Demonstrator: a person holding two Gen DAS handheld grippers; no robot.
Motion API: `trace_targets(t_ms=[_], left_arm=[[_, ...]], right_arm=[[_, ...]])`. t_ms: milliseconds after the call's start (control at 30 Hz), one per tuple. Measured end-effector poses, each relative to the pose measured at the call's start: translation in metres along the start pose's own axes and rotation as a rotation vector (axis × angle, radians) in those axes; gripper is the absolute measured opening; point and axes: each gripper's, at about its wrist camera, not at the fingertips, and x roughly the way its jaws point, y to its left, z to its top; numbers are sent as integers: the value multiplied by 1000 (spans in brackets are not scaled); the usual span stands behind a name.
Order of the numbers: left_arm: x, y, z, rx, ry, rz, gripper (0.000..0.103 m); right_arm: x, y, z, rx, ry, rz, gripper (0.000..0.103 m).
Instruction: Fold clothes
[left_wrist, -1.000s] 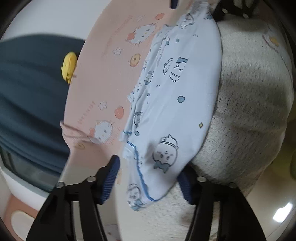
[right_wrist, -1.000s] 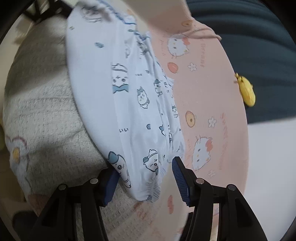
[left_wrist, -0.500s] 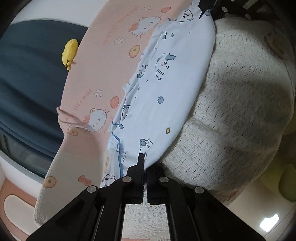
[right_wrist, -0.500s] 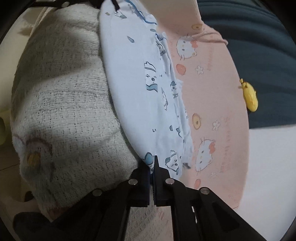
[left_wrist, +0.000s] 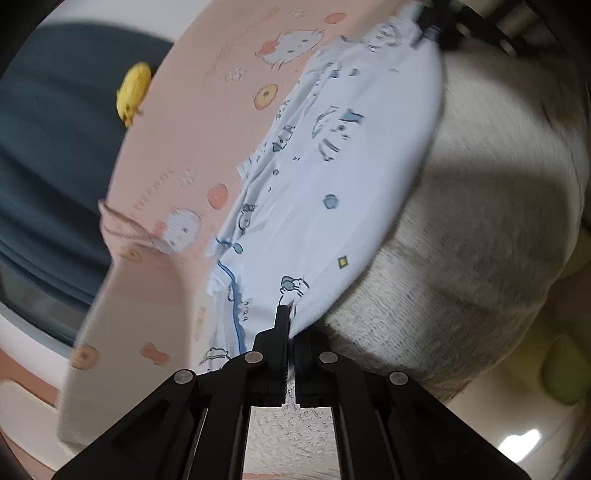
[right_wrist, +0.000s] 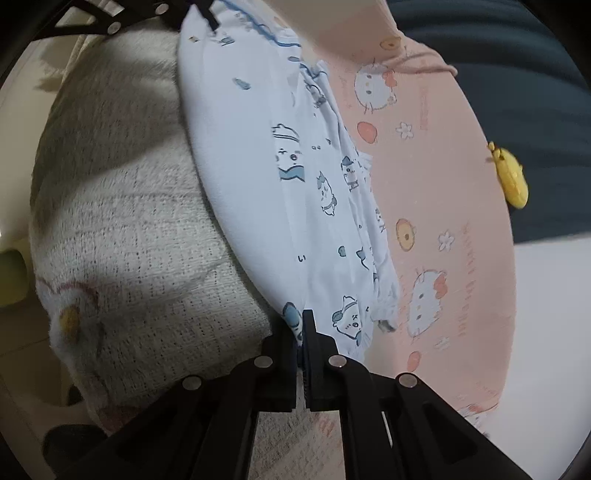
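With both our left gripper (left_wrist: 287, 334) and right gripper (right_wrist: 302, 341) having their jaws pinched closed on opposite ends of the pale blue printed garment (left_wrist: 332, 177), lying over the pink sheet (left_wrist: 192, 122) and cream blanket (left_wrist: 480, 221), we judge it light, limp, best held at corners.
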Motion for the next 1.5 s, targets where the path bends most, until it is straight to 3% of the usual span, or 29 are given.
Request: trace_targets(t_ms=[300,467,600,867,1033,1500], left_arm=[[5,49,15,-324,145,-232,1],[-16,55,21,-300,103,-213,1],[-24,57,19,-287,116,-239,1],[-30,68,14,-381,172,-326,1],[-33,70,17,-382,150,-316,1],[-5,112,44,-556,124,-326,1]], right_arm=[[-11,-31,0,199,64,175,2],[-23,-51,-5,290,87,203,2],[-30,-61,-9,326,88,231,2],[-44,-60,-13,334,105,280,2],[-40,-64,-15,370,121,311,2],[-9,-111,-8,587,140,446,2]])
